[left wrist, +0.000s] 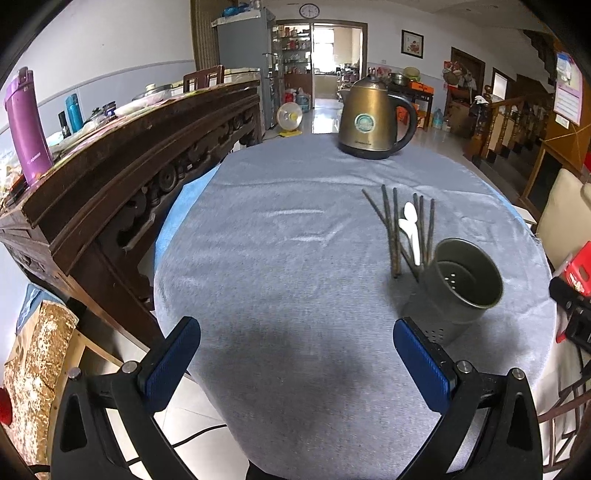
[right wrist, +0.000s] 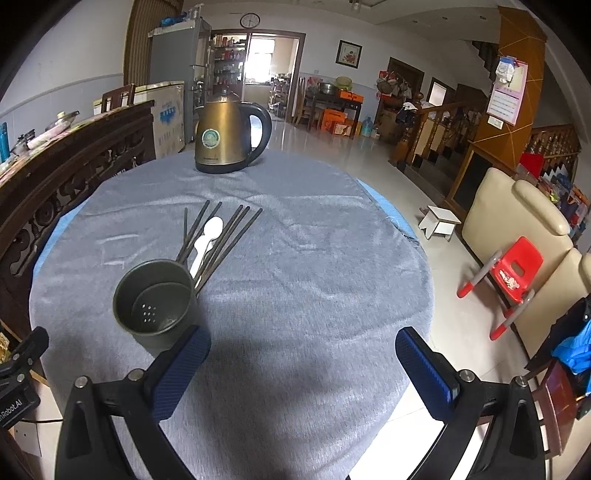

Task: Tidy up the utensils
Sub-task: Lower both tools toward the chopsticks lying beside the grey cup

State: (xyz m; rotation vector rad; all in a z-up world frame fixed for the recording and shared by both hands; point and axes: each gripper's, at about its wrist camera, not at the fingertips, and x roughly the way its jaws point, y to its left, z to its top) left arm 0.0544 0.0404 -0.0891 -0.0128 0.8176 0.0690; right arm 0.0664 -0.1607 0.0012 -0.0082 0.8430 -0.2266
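Covering a round table, a grey cloth (left wrist: 295, 258) fills the middle of both wrist views, with a strip of blue showing under its edge. Both tools hover above its near edge: the left gripper (left wrist: 295, 363) and the right gripper (right wrist: 303, 373) each have their blue-padded fingers spread wide apart and hold nothing. A grey metal holder (left wrist: 463, 280) stands upright on the cloth, empty, with small drain holes in its floor; it sits at about 2 o'clock from the left gripper and about 10 o'clock from the right one (right wrist: 155, 302). Just behind the holder, lying flat on the cloth, is a loose fan of dark chopsticks (left wrist: 391, 229) with two white spoons (left wrist: 410, 225) among them; the near ends of the chopsticks reach the holder's far side. At 12 o'clock on the far side of the table stands a brass-coloured kettle (left wrist: 369, 118) with a black handle and base. A dark carved wooden sideboard (left wrist: 122, 166) runs along the left of the table, crowded with jars, a purple flask (left wrist: 26, 129) and a teal bottle. Beyond lie a glossy tiled floor, a fridge, a wall clock (left wrist: 309, 10) above an open doorway, and a wooden staircase on the right. In the right view a cream sofa (right wrist: 517, 221), a small red chair (right wrist: 513, 273) and a white stool (right wrist: 439, 221) stand on the floor at 3 o'clock.
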